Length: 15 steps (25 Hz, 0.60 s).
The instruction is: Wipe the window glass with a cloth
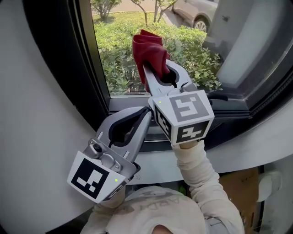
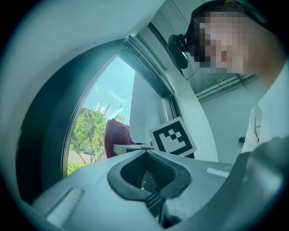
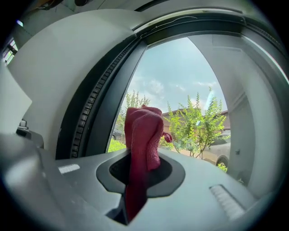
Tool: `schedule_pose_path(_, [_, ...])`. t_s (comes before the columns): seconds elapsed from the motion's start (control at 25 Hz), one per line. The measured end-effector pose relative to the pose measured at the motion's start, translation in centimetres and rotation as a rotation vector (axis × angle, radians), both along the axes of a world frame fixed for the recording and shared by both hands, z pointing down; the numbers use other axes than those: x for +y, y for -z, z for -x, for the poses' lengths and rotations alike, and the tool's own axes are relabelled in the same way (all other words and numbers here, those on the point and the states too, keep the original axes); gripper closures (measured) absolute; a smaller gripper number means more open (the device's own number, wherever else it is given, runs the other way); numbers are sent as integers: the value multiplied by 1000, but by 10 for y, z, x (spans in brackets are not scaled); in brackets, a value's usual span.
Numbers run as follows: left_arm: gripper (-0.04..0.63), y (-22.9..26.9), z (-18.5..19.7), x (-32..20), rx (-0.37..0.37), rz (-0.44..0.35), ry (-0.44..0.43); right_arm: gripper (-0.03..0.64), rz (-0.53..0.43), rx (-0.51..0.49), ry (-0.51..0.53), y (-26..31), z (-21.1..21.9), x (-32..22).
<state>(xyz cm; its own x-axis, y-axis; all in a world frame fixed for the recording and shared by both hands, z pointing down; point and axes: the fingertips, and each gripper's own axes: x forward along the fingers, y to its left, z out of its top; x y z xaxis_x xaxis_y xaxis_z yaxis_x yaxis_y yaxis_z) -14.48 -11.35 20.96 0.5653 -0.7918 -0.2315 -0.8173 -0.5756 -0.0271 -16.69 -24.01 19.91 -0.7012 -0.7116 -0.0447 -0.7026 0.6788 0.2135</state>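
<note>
The window glass is free around the cloth, with the dark frame blocking its left and bottom.

Dark sill under the glass, just below the right gripper's jaws, left gripper's jaws at its near edge, pale ledge beneath.

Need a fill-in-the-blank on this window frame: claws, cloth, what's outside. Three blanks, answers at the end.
1. The right claw is shut on a ___ cloth.
2. The left claw is shut and holds ___.
3. Beyond the window glass, a ___ is parked past the shrubs.

Missing words: red; nothing; car.
</note>
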Motion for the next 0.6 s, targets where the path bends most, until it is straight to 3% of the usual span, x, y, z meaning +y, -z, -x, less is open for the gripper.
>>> schedule_pose_path(0.24, [594, -1, 7, -2, -1, 0, 29, 546, -19, 16, 26, -4, 10, 1])
schedule_pose_path(0.6, [593, 3, 8, -5, 3, 7, 38, 548, 41, 3, 58, -52, 10, 3])
